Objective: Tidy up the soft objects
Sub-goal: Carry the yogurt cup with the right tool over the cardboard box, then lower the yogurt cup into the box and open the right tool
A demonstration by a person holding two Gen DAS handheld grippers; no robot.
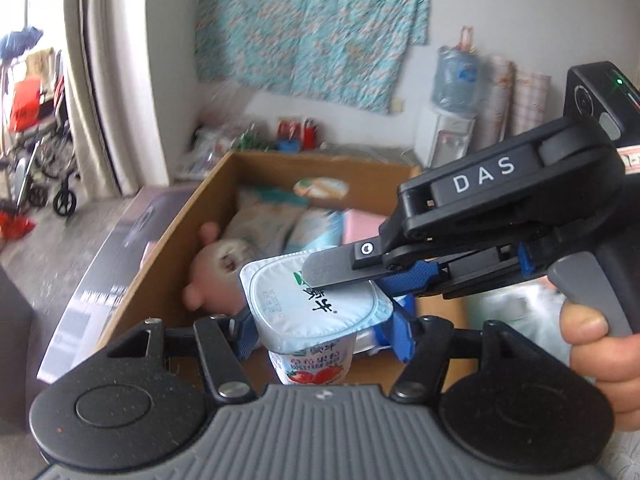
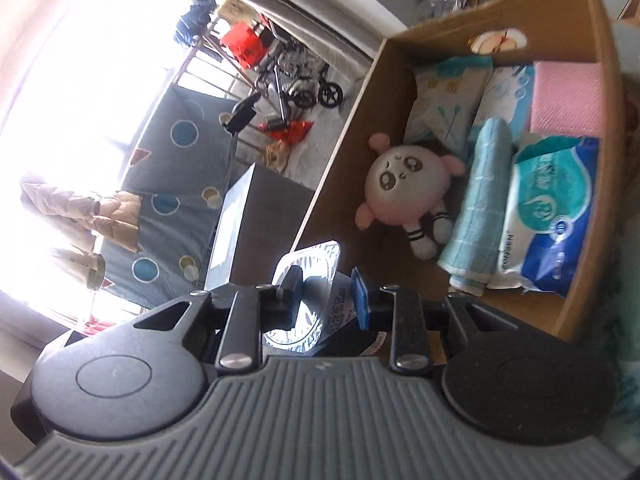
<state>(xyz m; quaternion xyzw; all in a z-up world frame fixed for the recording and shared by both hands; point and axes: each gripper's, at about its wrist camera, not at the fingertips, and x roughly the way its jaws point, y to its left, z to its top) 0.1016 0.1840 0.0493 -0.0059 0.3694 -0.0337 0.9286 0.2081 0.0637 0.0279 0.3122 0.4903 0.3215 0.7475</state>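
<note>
At the left of the left wrist view, the cardboard box (image 1: 168,240) stands open with a pink-and-white plush doll (image 1: 216,276) against its near wall. In front of it the left claw (image 1: 324,332) is clenched on a yogurt cup (image 1: 316,320), its blue pads pressing the cup's sides just under the sealed lid. From the right, the right claw (image 1: 320,276) reaches in — one flat finger lies across the top of the lid, and a person's hand (image 1: 600,360) grips its handle.

In the right wrist view, the foil lid (image 2: 308,300) sits between the right claw's (image 2: 326,294) fingers, pinched at its edge as far as I can tell. Beyond it the box holds the doll (image 2: 404,188), a rolled teal towel (image 2: 480,200), tissue packs (image 2: 552,216) and a pink pack (image 2: 568,96), packed side by side.

The step in hand looks like carrying the cup toward the box with both claws — the cup is in the air, near the box's front edge and not yet inside. Next, I judge, the cup must go over the wall into the bare patch beside the doll, kept upright, with a light grip so its thin walls do not buckle.
</note>
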